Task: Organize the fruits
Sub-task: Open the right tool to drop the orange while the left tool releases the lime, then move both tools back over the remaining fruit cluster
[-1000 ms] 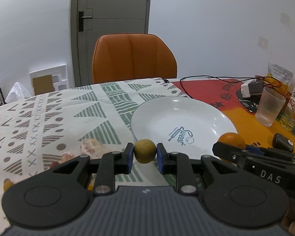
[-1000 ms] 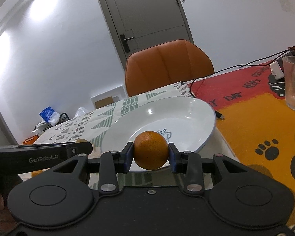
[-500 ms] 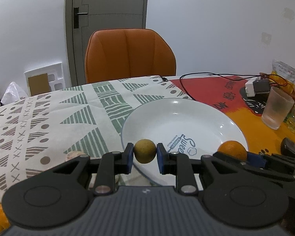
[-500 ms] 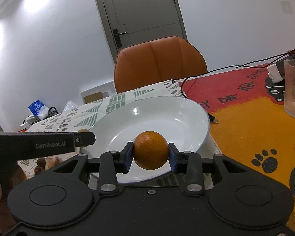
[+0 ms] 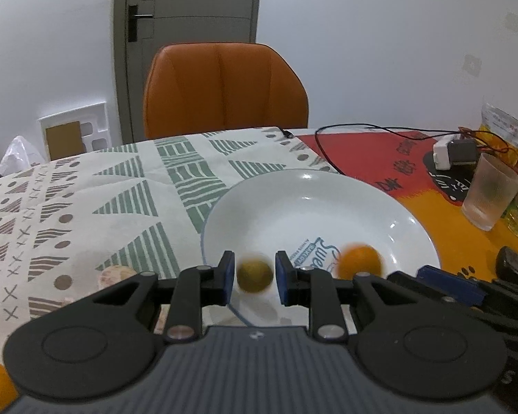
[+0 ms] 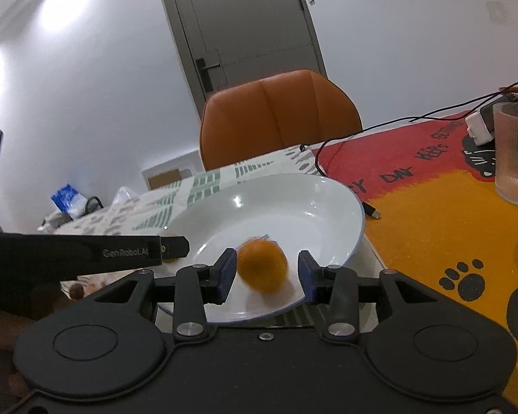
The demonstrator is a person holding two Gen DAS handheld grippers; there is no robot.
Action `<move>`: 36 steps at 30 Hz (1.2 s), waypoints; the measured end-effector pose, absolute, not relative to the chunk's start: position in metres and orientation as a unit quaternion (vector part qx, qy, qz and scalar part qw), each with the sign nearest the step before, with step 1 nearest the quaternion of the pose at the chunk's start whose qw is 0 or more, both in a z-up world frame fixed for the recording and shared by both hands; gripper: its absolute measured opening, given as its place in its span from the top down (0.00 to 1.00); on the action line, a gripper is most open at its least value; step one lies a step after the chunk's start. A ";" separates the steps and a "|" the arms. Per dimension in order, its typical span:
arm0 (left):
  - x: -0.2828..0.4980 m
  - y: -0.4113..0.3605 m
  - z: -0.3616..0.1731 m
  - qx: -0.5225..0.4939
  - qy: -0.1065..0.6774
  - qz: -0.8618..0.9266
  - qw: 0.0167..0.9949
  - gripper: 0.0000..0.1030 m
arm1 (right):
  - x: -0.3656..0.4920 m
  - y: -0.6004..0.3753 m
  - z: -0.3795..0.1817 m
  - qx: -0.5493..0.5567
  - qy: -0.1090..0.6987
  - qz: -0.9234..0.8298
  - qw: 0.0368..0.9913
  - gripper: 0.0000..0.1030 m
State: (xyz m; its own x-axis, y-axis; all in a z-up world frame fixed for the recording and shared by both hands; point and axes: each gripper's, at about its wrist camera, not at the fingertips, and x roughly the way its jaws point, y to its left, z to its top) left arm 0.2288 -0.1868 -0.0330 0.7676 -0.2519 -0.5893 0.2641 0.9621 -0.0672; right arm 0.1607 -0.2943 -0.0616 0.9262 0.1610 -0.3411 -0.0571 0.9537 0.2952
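This looks like a home, probably a dining room. The counter [image 5: 86, 207] is covered with a patterned cloth of green triangles, and beside it lies a red and yellow mat [image 6: 431, 214] with paw prints. A white plate [image 5: 293, 200] and a ribbed drinking glass [image 5: 490, 196] stand on it. Behind is an orange padded chair [image 5: 224, 86], a grey room door [image 5: 190, 17] with a handle, and plain white walls. A charger with cable [image 5: 452, 151] lies near the glass.
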 end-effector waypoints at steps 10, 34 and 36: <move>0.215 -0.167 -0.024 -0.008 0.310 -0.125 0.943 0.70 | 0.150 -0.291 -0.058 0.156 0.178 0.060 0.970 0.58; 0.159 -0.078 -0.003 -0.042 0.267 -0.040 0.962 0.13 | 0.121 -0.254 -0.042 0.125 0.144 0.063 0.980 0.00; 0.154 -0.072 -0.002 -0.041 0.264 -0.034 0.963 0.13 | 0.120 -0.249 -0.040 0.124 0.142 0.067 0.980 0.00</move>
